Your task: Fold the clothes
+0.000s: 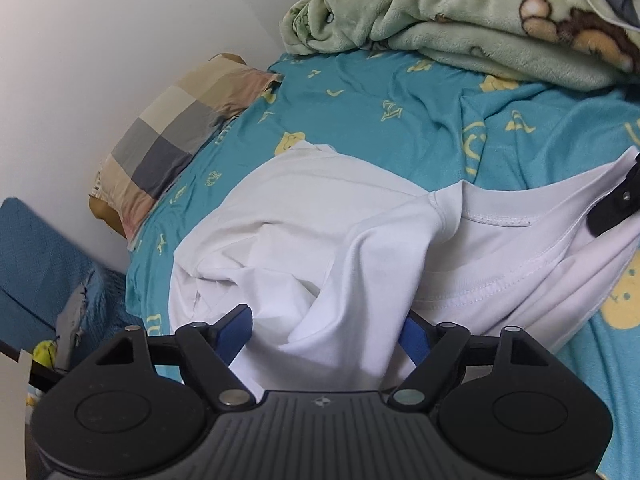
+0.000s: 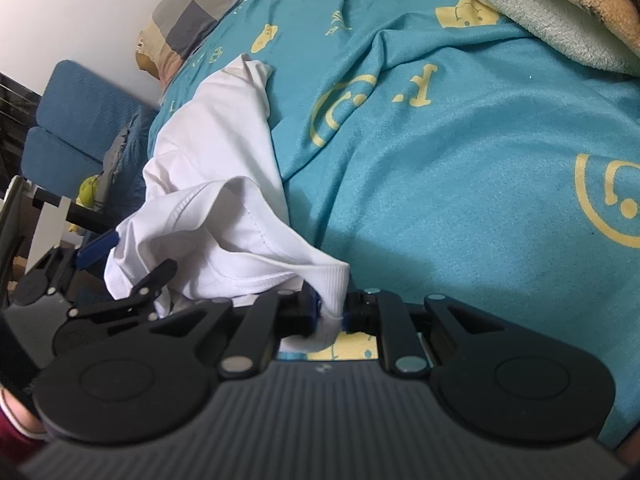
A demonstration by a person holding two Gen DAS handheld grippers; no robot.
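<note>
T-shirt [image 1: 304,216], white, is bunched on the bed [image 1: 400,120], near edge lifted. Right gripper [image 2: 330,312] is clamped on the ribbed collar; left gripper [image 1: 328,332] has cloth between its fingers, grip unclear. Two-point hold likely to spread it flat before folding.

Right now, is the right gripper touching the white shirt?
Touching. The right wrist view shows the right gripper with jaws pinching the white T-shirt at its ribbed edge.

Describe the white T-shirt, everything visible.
The white T-shirt looks like plain soft cotton knit, with a ribbed collar and stitched hems. It lies rumpled on the teal bedsheet, partly lifted. The left claw has bunched fabric between its blue fingers; the right claw is shut on the collar edge.
</note>
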